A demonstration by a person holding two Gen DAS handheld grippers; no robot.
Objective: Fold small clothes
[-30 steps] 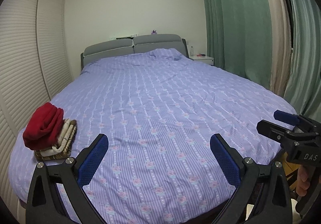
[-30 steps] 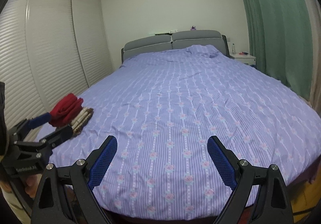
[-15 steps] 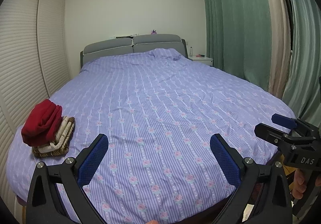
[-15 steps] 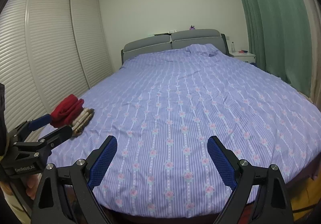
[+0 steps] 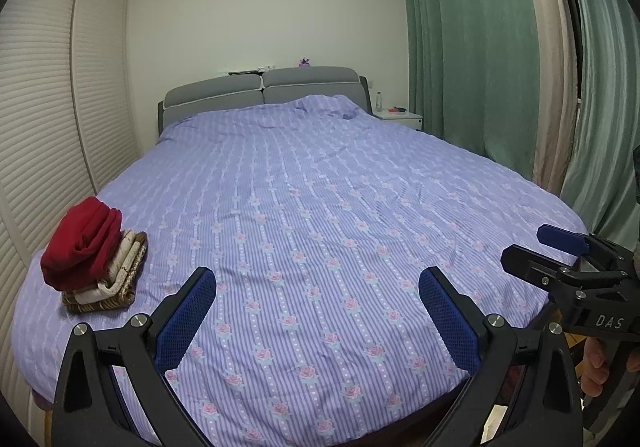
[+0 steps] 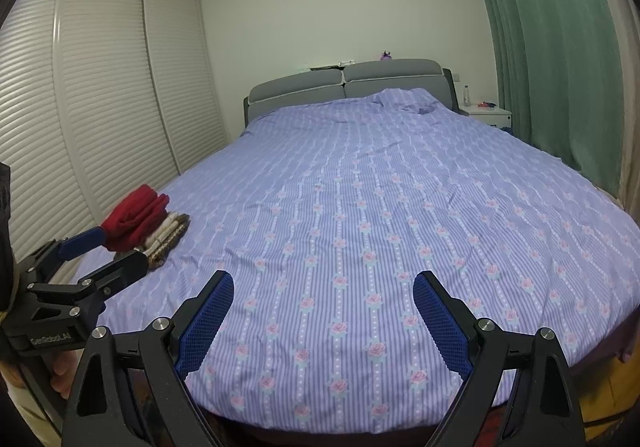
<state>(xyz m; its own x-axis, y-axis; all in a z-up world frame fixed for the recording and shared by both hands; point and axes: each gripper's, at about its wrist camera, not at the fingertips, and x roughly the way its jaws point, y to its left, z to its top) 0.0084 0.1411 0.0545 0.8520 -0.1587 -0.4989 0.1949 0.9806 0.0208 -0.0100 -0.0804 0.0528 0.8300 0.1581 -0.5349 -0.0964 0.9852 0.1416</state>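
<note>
A stack of folded small clothes lies at the bed's near left corner: a red garment [image 5: 82,243] on top of cream and brown pieces [image 5: 120,275]. The stack also shows in the right wrist view [image 6: 138,217]. My left gripper [image 5: 318,311] is open and empty, held off the foot of the bed, right of the stack. My right gripper [image 6: 324,315] is open and empty, also at the foot. Each gripper shows in the other's view: the right one [image 5: 560,251] at the right edge, the left one [image 6: 100,251] in front of the stack.
The bed [image 5: 320,207] has a lilac striped cover with rose print and a grey headboard [image 5: 264,91]. White louvred wardrobe doors [image 6: 100,95] run along its left side. Green curtains [image 5: 480,47] hang on the right. A white nightstand [image 5: 402,117] stands at the far right.
Both grippers have drawn back from the bed and risen a little; more of the bed's foot edge shows. The clothes stack has not moved. Both stay open.
</note>
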